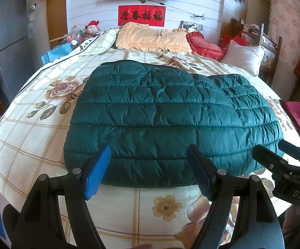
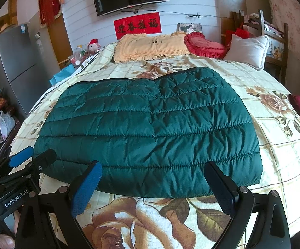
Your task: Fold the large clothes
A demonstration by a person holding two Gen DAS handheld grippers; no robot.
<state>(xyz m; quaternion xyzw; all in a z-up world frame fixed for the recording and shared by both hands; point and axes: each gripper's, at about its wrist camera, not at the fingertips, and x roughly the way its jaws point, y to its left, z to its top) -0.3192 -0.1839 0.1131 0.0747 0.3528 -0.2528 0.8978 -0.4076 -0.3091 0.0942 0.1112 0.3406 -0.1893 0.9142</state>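
On your far left stands a grey fridge (image 2: 15, 62), and beside the bed's left edge a small heap of toys with a red-hatted plush (image 1: 92, 28). Your left gripper (image 1: 150, 170) hangs over the near hem of the green quilted jacket (image 1: 170, 120), its blue-padded fingers (image 1: 98, 172) spread wide and pinching nothing. The jacket lies folded into a rough rectangle in the middle of the floral bedspread (image 1: 36, 145), its hem toward you. Your right gripper (image 2: 158, 186) sits just beside the left one, also over the hem, jaws spread apart and empty. At the far end a yellow pillow (image 1: 152, 38), then a red cushion (image 2: 203, 45), then a white pillow (image 2: 247, 50) on the right.
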